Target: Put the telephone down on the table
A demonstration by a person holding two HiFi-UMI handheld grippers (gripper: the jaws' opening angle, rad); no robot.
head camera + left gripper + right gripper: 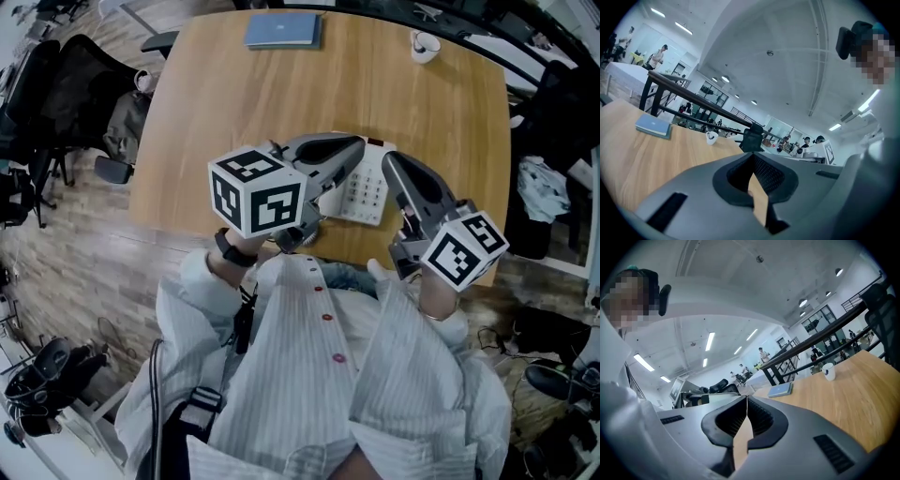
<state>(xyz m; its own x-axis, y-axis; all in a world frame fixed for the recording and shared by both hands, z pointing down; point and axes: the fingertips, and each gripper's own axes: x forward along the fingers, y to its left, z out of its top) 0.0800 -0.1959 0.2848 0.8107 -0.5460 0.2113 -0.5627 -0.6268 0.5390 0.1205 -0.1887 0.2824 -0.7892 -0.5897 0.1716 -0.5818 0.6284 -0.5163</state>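
Note:
A white telephone (367, 193) with a keypad lies on the wooden table (234, 103) near its front edge, partly hidden by both grippers. My left gripper (359, 142) reaches over the phone's left side, its jaws shut with nothing between them. My right gripper (389, 159) hangs over the phone's right side, also shut and empty. In the left gripper view the left gripper (753, 154) points up across the table, and the phone is out of sight. The right gripper view shows the right gripper (746, 397) the same way, with no phone in sight.
A blue book (283, 30) and a white cup (424, 45) sit at the table's far edge; the book (654, 125) and the cup (828, 371) also show in the gripper views. Office chairs (66, 94) stand to the left. The person's shirt fills the foreground.

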